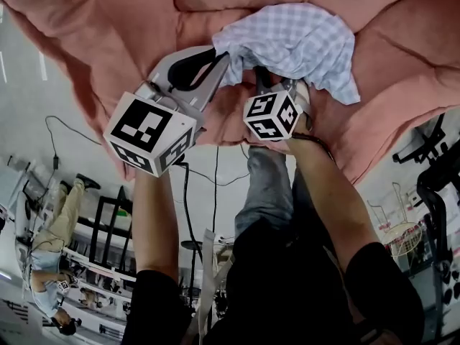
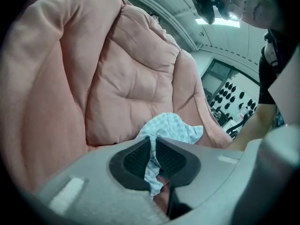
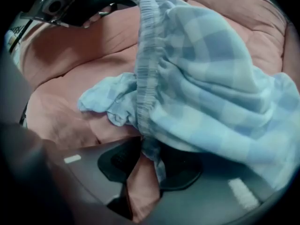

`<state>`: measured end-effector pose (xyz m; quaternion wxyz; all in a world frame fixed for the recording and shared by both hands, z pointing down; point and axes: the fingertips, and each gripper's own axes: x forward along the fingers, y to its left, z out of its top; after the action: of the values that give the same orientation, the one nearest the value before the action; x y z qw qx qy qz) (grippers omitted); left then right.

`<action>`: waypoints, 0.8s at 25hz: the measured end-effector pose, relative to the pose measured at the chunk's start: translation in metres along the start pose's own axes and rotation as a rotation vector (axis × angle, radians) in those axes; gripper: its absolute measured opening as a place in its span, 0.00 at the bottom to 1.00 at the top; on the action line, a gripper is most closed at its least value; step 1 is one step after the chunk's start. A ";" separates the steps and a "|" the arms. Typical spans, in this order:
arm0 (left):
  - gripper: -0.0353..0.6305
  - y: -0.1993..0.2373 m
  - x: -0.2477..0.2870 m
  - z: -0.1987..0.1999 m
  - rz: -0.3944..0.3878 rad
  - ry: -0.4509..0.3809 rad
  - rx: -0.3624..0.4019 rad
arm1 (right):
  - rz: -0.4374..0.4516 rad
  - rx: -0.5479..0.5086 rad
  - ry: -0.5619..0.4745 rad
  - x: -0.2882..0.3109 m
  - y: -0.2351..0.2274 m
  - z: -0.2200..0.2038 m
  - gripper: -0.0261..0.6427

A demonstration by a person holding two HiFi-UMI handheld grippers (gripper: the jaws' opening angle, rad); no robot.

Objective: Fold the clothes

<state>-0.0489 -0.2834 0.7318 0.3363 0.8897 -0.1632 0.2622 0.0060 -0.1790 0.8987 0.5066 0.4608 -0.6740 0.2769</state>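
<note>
Pink quilt (image 1: 402, 63), padded and stitched into puffy panels, across the whole top of the head view. Far left and low in that view: another person (image 1: 50, 264), small and warped by the lens. Black cable (image 1: 215, 171) over pale floor nearer the centre.

Left of centre: left tongs (image 1: 219, 57), grey body, black pads, big marker cube (image 1: 149, 134) nearest the camera, bare forearm (image 1: 154, 221) below. Aimed up-frame at the quilt. Closed tight on a thin fold of the checked garment (image 1: 295, 38). Same in the left gripper view: left tongs (image 2: 153, 142) pinching blue-and-white cloth, a strip hanging below the pads, the rest of the checked garment (image 2: 173, 128) bunched just past the tips against the quilt (image 2: 117, 69).

Centre-right: right tongs (image 1: 264, 77), just beside the left pair, smaller cube (image 1: 272, 115) facing the camera, tips buried under cloth. In the right gripper view, right tongs (image 3: 146, 149) clamped on the gathered elastic edge, which runs down from the top of the frame into the pads. Pink showing in the gap lower down.

Checked garment (image 3: 211, 88) crumpled, heaped over both tongs, draped mostly rightward, one corner hanging at the right over the quilt (image 3: 79, 50).
</note>
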 end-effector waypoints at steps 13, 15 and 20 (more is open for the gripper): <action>0.12 -0.011 -0.010 -0.029 0.075 -0.014 -0.033 | 0.104 0.011 -0.030 -0.073 0.022 -0.025 0.19; 0.12 -0.017 -0.013 -0.042 0.102 -0.007 -0.037 | 0.131 0.004 -0.063 -0.090 0.027 -0.024 0.18; 0.11 -0.042 -0.026 -0.068 0.158 0.005 -0.061 | 0.178 -0.009 -0.124 -0.129 0.031 -0.028 0.17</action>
<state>-0.0746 -0.2036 0.7385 0.3421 0.8627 -0.2397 0.2852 -0.0020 -0.0989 0.7899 0.4394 0.4133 -0.7435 0.2887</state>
